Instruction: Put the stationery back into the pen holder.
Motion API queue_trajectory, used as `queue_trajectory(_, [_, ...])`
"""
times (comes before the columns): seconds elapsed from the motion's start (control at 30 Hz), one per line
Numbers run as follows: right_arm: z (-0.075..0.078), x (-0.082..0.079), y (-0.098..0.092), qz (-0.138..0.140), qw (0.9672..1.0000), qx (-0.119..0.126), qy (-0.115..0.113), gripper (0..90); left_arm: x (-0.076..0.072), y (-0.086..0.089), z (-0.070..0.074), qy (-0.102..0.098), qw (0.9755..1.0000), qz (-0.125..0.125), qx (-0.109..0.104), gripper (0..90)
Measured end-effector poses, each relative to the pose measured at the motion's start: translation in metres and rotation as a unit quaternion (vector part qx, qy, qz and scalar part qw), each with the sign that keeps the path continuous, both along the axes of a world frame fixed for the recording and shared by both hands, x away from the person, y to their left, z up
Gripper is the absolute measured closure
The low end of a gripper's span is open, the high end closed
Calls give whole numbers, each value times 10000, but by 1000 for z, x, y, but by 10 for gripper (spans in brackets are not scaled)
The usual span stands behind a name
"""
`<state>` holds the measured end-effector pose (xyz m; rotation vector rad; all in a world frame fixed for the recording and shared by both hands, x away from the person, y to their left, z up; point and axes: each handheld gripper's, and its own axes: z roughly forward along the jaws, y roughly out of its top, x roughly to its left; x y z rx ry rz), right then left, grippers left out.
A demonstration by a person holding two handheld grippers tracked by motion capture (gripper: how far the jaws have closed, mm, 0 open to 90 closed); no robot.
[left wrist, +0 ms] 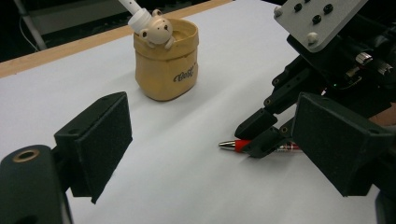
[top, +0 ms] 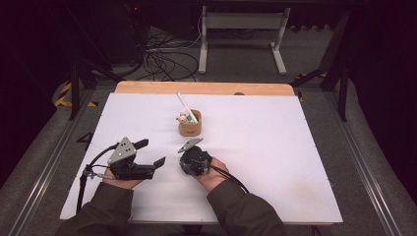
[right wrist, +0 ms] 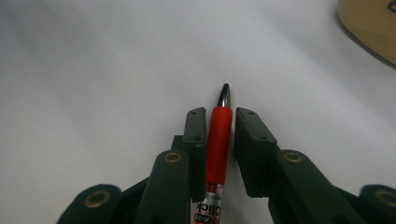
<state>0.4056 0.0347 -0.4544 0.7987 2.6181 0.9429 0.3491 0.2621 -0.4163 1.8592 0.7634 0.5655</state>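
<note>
A red pen (right wrist: 219, 140) with a silver tip lies on the white table sheet (top: 275, 147). My right gripper (right wrist: 219, 116) points down at it, and its two black jaws sit against either side of the red grip. In the left gripper view the same pen (left wrist: 238, 145) pokes out from under the right gripper (left wrist: 254, 140). My left gripper (top: 151, 152) rests a little to the left of the right gripper (top: 186, 164), jaws wide open with nothing between them (left wrist: 210, 107). A tan pen cup (top: 190, 129) stands just beyond both grippers.
The cup (left wrist: 166, 65) holds a white pen (top: 186, 105) and a small bear-topped one (left wrist: 156, 30). A wooden strip (top: 206, 87) edges the far side of the table. Cables and a metal stand lie on the floor behind it.
</note>
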Motion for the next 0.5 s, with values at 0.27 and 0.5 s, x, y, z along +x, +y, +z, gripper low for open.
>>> queue_trajectory(0.27, [0,0,0,23,10000,14,-5,789,0,-1,0,40,10000,-7,-21,132])
queue_trajectory(0.5, [0,0,-1,32,10000,15,-29,803,0,-1,-1,35,10000,-8,-35,132])
